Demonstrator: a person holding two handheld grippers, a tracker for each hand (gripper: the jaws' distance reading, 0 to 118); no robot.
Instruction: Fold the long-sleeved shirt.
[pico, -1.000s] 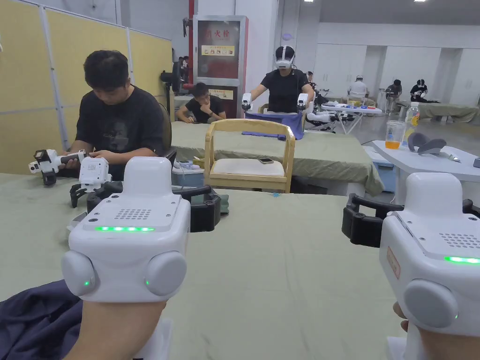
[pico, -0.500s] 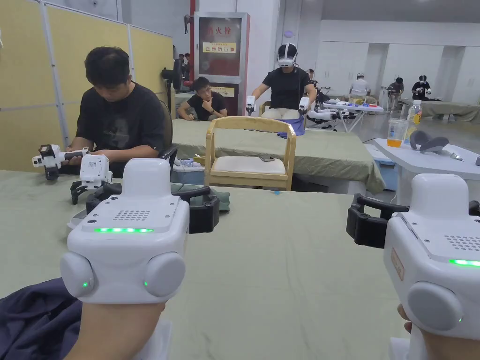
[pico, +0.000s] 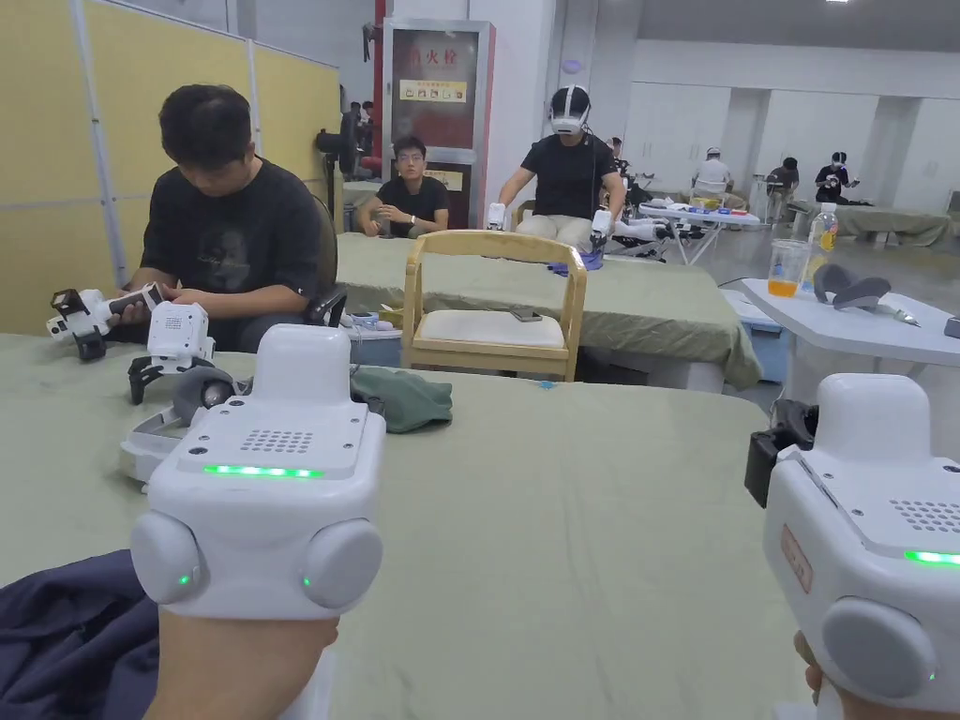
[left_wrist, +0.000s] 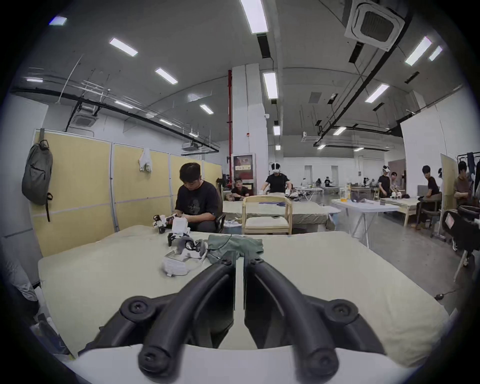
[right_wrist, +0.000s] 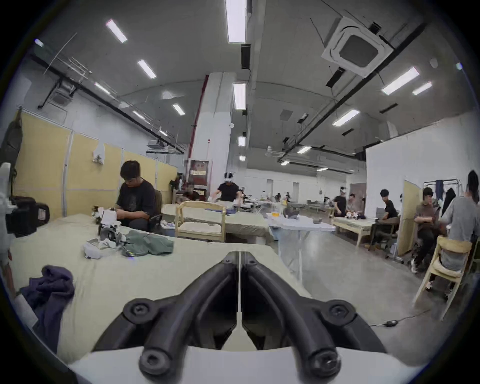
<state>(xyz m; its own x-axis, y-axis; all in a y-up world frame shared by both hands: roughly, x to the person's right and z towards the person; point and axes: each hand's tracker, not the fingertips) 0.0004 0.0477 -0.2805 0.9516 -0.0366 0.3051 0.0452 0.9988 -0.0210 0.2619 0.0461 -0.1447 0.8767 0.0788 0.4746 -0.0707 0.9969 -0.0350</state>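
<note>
The long-sleeved shirt (pico: 66, 637) is a dark navy heap at the near left of the green-covered table (pico: 581, 525); it lies crumpled in the right gripper view (right_wrist: 49, 288) too. My left gripper (left_wrist: 239, 256) hovers over the table, jaws shut together with nothing between them. Its white housing (pico: 267, 478) sits just right of the shirt in the head view. My right gripper (right_wrist: 239, 256) is also shut and empty, held near the table's right side, well away from the shirt. Neither gripper touches the shirt.
A green cloth (pico: 403, 398) and white devices (pico: 159, 436) lie at the table's far left. A seated person (pico: 225, 234) handles another gripper there. A wooden chair (pico: 492, 309) stands beyond the far edge. The table's right edge (right_wrist: 280, 262) drops to the floor.
Both grippers' jaws, spread wide before, have closed together. The head camera has shifted slightly; the shirt has not moved.
</note>
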